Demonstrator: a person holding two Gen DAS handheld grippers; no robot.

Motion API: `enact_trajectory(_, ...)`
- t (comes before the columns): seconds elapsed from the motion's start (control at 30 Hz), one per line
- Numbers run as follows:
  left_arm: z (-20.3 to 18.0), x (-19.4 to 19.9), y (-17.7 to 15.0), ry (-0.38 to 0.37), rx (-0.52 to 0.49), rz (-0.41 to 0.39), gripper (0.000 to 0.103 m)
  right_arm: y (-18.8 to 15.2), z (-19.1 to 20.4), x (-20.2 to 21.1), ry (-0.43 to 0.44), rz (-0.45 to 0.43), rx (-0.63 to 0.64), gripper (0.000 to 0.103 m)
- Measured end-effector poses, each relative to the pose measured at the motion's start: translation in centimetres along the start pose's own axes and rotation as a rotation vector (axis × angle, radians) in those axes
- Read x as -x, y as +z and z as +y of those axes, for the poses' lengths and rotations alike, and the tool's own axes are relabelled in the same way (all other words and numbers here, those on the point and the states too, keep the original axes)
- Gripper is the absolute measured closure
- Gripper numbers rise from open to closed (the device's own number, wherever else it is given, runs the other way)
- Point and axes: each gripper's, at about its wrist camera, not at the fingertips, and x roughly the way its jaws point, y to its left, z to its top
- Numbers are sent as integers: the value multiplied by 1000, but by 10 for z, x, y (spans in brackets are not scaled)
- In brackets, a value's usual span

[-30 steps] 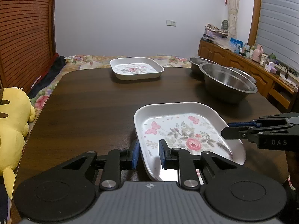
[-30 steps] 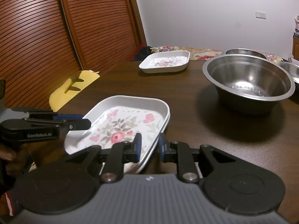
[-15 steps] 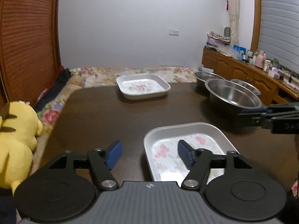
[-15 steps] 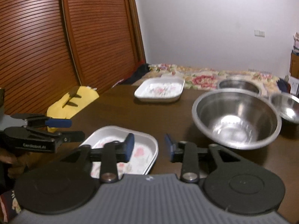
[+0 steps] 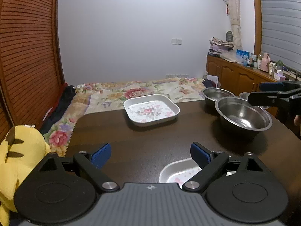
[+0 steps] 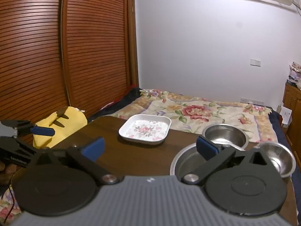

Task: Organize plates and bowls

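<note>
A white floral plate point(image 5: 151, 110) point(image 6: 145, 131) rests at the table's far edge. Only a corner of the near floral plate stack point(image 5: 178, 172) shows, below my left gripper point(image 5: 150, 152), which is open and empty above the table. Three steel bowls stand on the right: a large one point(image 5: 243, 114) point(image 6: 185, 162), one behind it point(image 5: 216, 94) point(image 6: 224, 135), and a small one point(image 6: 278, 155). My right gripper point(image 6: 150, 146) is open and empty, raised over the large bowl's near side. In the left wrist view the right gripper point(image 5: 270, 92) appears at the right edge; in the right wrist view the left gripper point(image 6: 28, 130) appears at the left edge.
The dark wooden table point(image 5: 150, 135) is bare between the plates. A yellow plush toy point(image 5: 17, 154) point(image 6: 64, 121) lies off its left side. A floral bedspread point(image 6: 197, 113) lies beyond it, slatted wooden doors point(image 6: 75, 56) on the left, a cluttered sideboard point(image 5: 244, 71) on the right.
Both grippers let go of the near plate's rim, opened wide and drew back and up; the near plate now lies mostly out of view below them.
</note>
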Motion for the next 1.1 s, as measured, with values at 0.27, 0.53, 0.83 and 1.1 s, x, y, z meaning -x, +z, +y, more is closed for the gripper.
enact_trajectory(0.27, 2, -11, 24, -27, -33, -22, 9, 23, -1, -17, 14, 22, 30, 0)
enact_trajectory(0.53, 8, -30, 47, -52, -32, -25, 10, 44, -2, -38, 32, 34, 57, 0)
enact_trajectory(0.83, 25, -61, 67, -43, -14, -8, 11, 66, -18, -75, 72, 115, 10, 0)
enact_trajectory(1.1, 44, -105, 74, -59, 53, 34, 18, 70, -33, -122, 92, 205, -39, 0)
